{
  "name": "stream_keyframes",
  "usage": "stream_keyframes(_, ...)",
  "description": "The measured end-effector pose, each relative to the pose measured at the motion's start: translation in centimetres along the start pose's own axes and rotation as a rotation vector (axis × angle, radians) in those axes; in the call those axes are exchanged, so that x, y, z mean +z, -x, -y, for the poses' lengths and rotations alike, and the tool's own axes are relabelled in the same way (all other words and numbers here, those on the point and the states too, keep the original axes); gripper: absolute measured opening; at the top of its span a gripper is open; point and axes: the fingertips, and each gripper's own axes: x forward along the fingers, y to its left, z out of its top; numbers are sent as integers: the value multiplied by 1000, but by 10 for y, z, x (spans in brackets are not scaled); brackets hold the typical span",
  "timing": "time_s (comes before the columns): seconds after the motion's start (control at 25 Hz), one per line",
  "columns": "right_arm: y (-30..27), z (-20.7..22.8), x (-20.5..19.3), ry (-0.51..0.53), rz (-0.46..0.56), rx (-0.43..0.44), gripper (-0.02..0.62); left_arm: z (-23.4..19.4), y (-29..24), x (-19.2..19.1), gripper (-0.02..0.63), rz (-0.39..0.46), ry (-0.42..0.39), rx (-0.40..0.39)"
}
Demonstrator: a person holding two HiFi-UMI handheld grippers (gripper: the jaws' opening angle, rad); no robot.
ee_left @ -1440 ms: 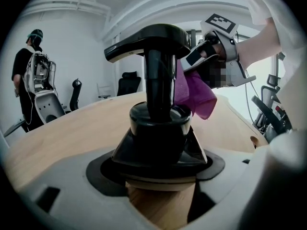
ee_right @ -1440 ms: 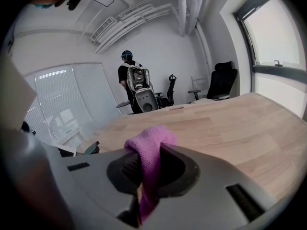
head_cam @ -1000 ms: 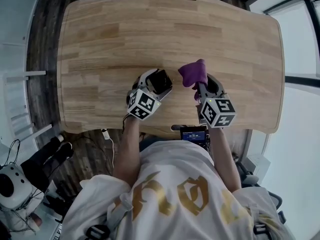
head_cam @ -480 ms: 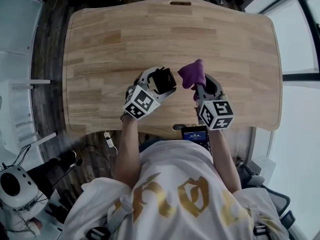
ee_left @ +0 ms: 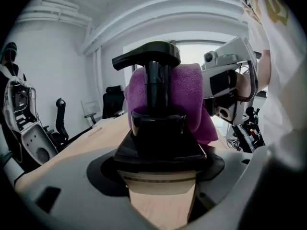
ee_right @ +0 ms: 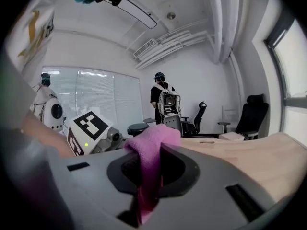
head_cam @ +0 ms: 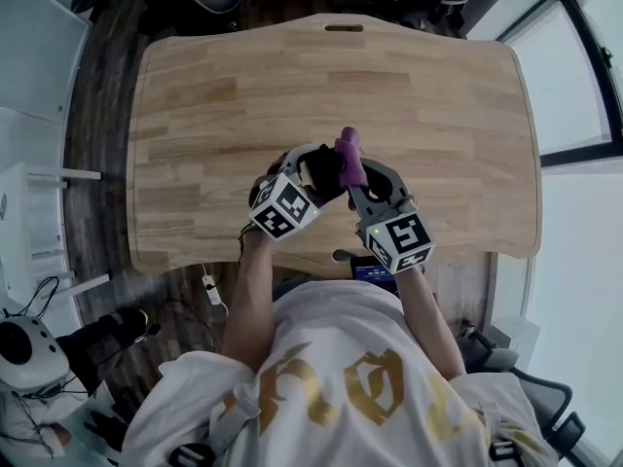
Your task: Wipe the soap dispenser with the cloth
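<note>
The left gripper (head_cam: 313,171) is clamped on the soap dispenser (ee_left: 154,128) and holds it over the table (head_cam: 438,95) near the front edge, probably to steady it for wiping. The right gripper (head_cam: 362,178) pinches the purple cloth (ee_left: 189,92) so that a fold sticks out past its jaws. That fold lies against the pump neck, just beyond the left gripper's jaws.
</note>
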Motion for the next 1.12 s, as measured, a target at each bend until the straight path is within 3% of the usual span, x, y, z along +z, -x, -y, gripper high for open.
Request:
stream_keyframes(0.24,9,0,4,9,-5,-11,34,4,0,6,362,-4,-27,-10)
stream_keyframes(0.52,14,-11,14,20,4,18,34,-2,2,15,361,21,12,16)
stream_keyframes(0.8,23,-42,12,78,-27,182,34,2,9,9,361,18,53,20)
stream_keyframes(1.12,33,-63,8,64,-44,287,34,18,12,7,362,14,54,-27)
